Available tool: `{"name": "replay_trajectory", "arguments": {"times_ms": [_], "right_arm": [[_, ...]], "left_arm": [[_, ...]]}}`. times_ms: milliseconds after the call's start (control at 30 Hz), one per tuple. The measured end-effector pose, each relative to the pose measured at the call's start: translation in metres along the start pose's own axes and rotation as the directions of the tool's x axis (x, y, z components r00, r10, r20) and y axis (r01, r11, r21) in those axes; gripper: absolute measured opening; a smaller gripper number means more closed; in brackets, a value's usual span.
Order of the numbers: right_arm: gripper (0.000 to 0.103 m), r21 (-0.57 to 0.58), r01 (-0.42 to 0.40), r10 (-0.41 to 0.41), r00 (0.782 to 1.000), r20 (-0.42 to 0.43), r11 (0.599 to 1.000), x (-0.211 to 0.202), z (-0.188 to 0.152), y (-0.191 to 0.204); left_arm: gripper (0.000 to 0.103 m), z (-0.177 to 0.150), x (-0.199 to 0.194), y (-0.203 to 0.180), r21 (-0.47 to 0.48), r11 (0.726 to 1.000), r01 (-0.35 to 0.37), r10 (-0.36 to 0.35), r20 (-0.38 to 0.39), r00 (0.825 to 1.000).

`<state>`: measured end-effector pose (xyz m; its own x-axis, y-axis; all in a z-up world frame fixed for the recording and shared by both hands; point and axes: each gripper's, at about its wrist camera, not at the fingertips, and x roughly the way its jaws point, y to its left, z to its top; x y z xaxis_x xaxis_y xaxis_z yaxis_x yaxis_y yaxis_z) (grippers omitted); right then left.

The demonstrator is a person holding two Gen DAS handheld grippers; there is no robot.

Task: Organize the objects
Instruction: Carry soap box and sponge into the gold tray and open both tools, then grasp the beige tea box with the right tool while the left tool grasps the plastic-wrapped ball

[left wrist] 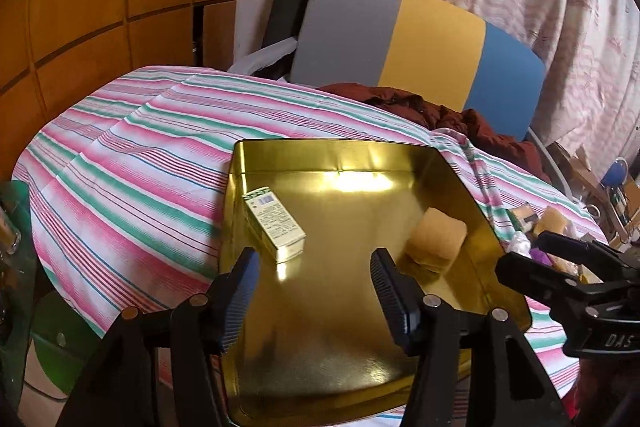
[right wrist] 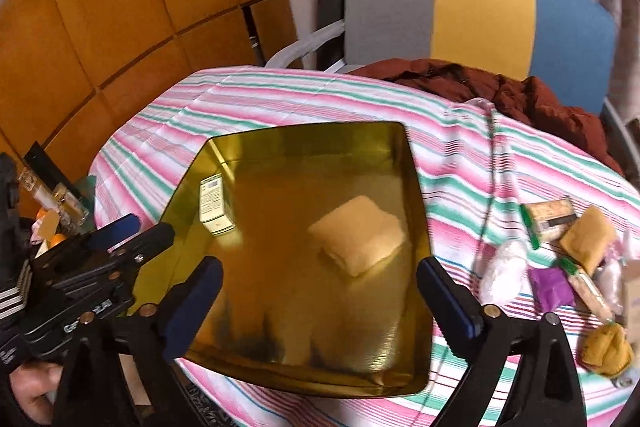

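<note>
Both my claws, left (left wrist: 314,291) and right (right wrist: 320,303), hang spread and empty over the tray (right wrist: 416,163), which holds a box (right wrist: 214,205) and a sponge (right wrist: 360,235).

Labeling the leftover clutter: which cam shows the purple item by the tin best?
Right wrist. The purple item lies unobstructed on the striped cloth, right of the gold tin. Left wrist shows only a sliver behind the right gripper.
</note>
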<state>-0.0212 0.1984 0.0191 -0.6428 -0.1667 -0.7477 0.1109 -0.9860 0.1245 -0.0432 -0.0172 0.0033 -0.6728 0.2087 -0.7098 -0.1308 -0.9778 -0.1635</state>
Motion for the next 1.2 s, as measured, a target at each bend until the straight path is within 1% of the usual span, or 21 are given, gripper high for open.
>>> {"name": "replay_trajectory", "arguments": {"times_ms": [100,167,500,667,733,833,933,1000,1067,1167,1200], "right_arm": [[0.103,0.013,0.044,-0.044,0.999,0.03,0.999,-0.006,-0.005,-0.007],[0.103,0.029,0.057,-0.058,0.998,0.039,0.998,-0.009,-0.007,-0.014],[0.103,0.128,0.111,-0.115,0.993,0.027,0.986,-0.018,-0.023,-0.066],[0.103,0.209,0.158,-0.166,0.986,0.018,0.965,-0.032,-0.028,-0.11],[0.103,0.234,0.186,-0.193,0.981,0.009,0.954,-0.039,-0.028,-0.133],[0.103,0.263,0.21,-0.22,0.975,0.011,0.942,-0.053,-0.026,-0.163],[0.103,0.291,0.249,-0.269,0.963,0.03,0.924,-0.073,-0.021,-0.201],[0.103,0.324,0.284,-0.314,0.948,0.044,0.902,-0.086,-0.021,-0.23],[0.103,0.374,0.306,-0.353,0.934,0.062,0.876,-0.097,-0.024,-0.264],[0.103,0.434,0.338,-0.407,0.911,0.074,0.835,-0.102,-0.032,-0.304],[0.103,0.459,0.343,-0.421,0.904,0.077,0.819,-0.101,-0.037,-0.318]], "left_arm": [[0.058,-0.002,0.0,-0.005,0.008,1.0,0.009,-0.009,-0.002,1.0],[0.058,-0.003,0.001,-0.007,0.009,1.0,0.022,-0.022,-0.008,1.0],[0.058,-0.011,0.002,-0.041,0.087,0.99,0.112,-0.11,-0.033,0.993],[0.058,-0.011,0.004,-0.052,0.095,0.985,0.146,-0.142,-0.051,0.989],[0.058,-0.012,0.006,-0.058,0.108,0.981,0.163,-0.156,-0.069,0.985],[0.058,-0.011,0.005,-0.071,0.141,0.972,0.186,-0.177,-0.076,0.981],[0.058,-0.009,0.003,-0.09,0.185,0.958,0.22,-0.208,-0.081,0.975],[0.058,-0.01,0.003,-0.104,0.222,0.944,0.245,-0.23,-0.091,0.969],[0.058,-0.01,0.004,-0.12,0.259,0.929,0.266,-0.246,-0.106,0.963],[0.058,-0.012,0.004,-0.146,0.314,0.901,0.299,-0.273,-0.125,0.954],[0.058,-0.013,0.004,-0.157,0.338,0.889,0.31,-0.281,-0.133,0.95]]}}
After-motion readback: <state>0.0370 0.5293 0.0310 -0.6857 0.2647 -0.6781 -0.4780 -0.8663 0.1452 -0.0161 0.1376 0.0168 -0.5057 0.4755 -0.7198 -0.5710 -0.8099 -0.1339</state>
